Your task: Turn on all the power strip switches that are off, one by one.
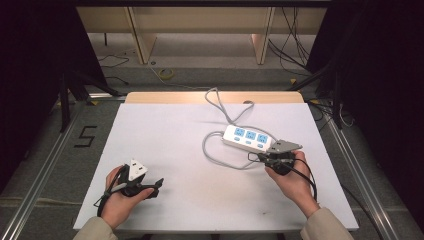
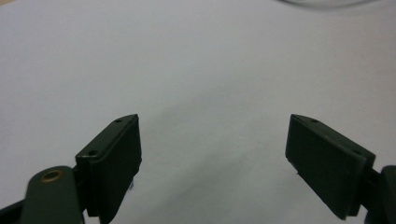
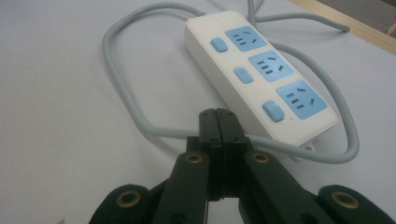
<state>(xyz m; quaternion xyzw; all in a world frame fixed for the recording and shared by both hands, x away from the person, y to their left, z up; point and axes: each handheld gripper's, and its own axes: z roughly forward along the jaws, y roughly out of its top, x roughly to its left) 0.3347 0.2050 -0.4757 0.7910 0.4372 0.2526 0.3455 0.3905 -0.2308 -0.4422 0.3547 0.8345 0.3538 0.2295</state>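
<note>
While the left gripper (image 1: 156, 186) is held low over the white table (image 1: 165, 135) at about seven o'clock, its jaws are seen spread wide in the left gripper view, with nothing between them and bare tabletop ahead; no contact with any object is made on that side. Toward the middle, a grey cable (image 1: 210, 150) is laid in a loose loop on the table, and its other run is led off past the far edge at twelve o'clock. At roughly two o'clock the white power strip (image 1: 248, 138) is found lying flat, its three blue sockets turned upward. Just beside its near end, at about four o'clock, the right gripper (image 1: 261, 157) is held; its jaws are pressed fully together in the right gripper view, and nothing is clamped between them, the cable passing just beyond their tips. The work is judged to be at an early stage; the strip is approached but not grasped; any lifting, moving or plugging is left to be done.
</note>
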